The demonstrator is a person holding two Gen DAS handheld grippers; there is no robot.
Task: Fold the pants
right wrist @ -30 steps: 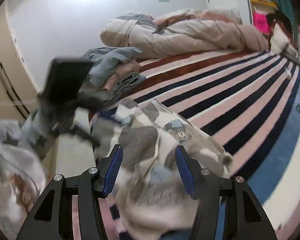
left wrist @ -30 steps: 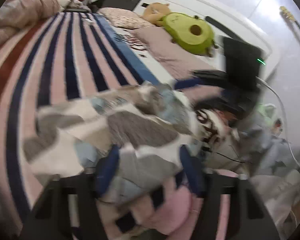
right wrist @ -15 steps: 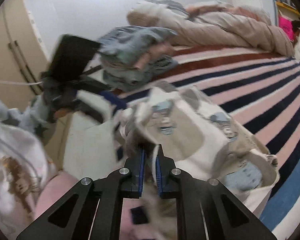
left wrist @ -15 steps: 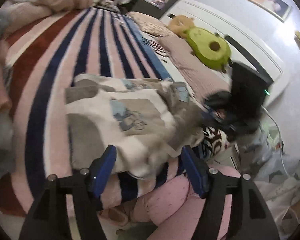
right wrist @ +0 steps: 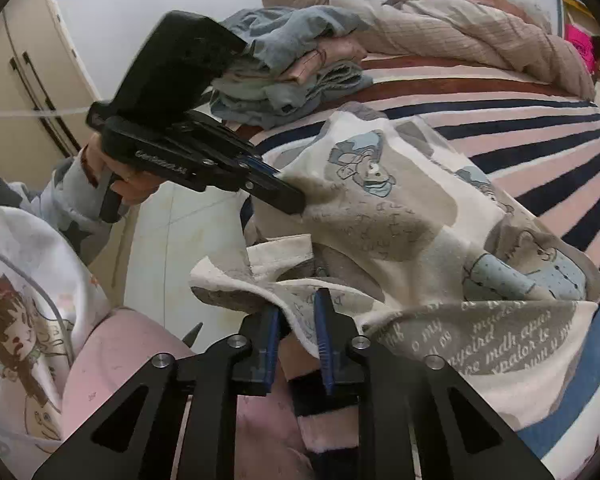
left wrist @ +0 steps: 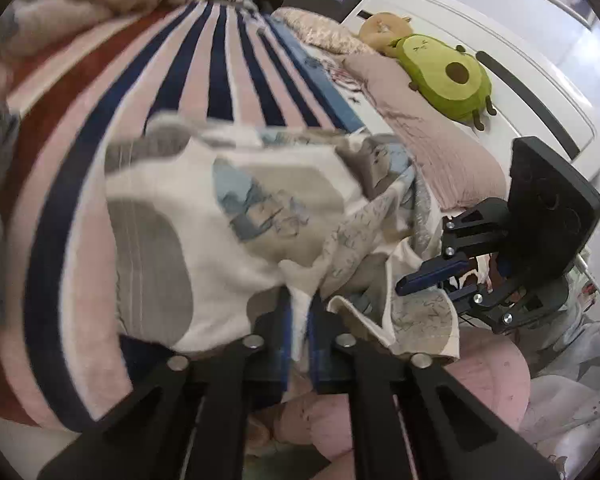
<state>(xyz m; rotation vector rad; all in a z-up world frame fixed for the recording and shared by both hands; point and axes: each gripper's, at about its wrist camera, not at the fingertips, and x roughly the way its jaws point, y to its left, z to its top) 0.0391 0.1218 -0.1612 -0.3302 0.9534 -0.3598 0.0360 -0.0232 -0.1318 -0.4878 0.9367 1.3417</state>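
The pants are cream with grey patches and blue cartoon prints, lying bunched near the bed's front edge; they also show in the right wrist view. My left gripper is shut on a cream edge of the pants. It also shows in the right wrist view, pinching the fabric. My right gripper is slightly parted with a fold of the pants' edge between its fingers; it shows at the right in the left wrist view.
The bed has a striped pink, navy and red blanket. A pile of folded clothes and a beige duvet lie at the far side. An avocado plush lies on pillows. A pink cushion is below.
The left gripper has closed on the pants' edge. The right gripper, shut half a second ago, has opened a little. The pants have shifted and spread on the bed.
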